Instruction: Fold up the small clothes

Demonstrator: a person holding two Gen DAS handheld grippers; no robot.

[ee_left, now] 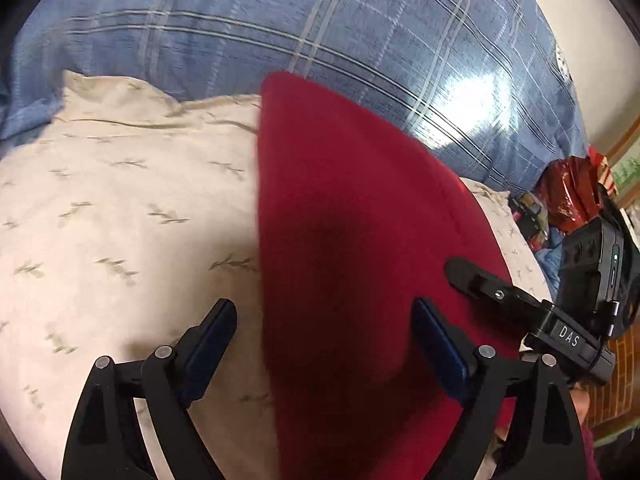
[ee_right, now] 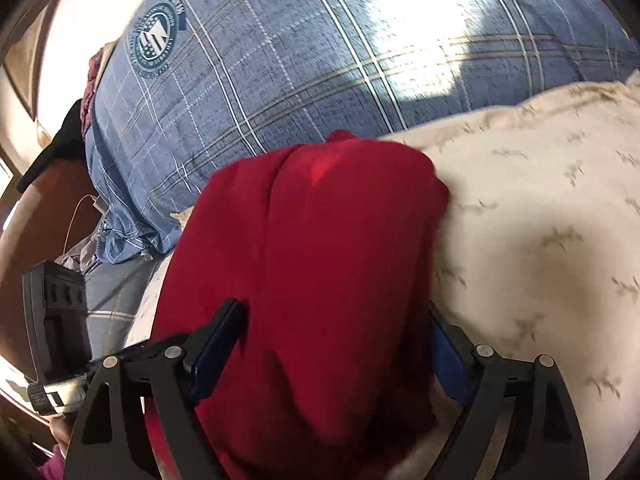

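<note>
A red garment (ee_left: 352,240) lies on a cream sheet with small leaf prints (ee_left: 120,208). In the left wrist view my left gripper (ee_left: 324,312) is open, low over the garment's left edge; its left finger is over the sheet, its right finger over red cloth. The right gripper (ee_left: 480,280) shows at the right of that view, its state unclear there. In the right wrist view my right gripper (ee_right: 336,316) is open and the red garment (ee_right: 312,248) bulges up between its fingers, hiding the tip of the right finger (ee_right: 444,344).
A blue plaid quilt (ee_left: 280,24) lies behind the sheet; it also shows in the right wrist view (ee_right: 280,80) with a round logo (ee_right: 154,42). Red shiny bags (ee_left: 568,196) and clutter sit at the bed's right edge. A charger cable (ee_right: 86,204) hangs at the left.
</note>
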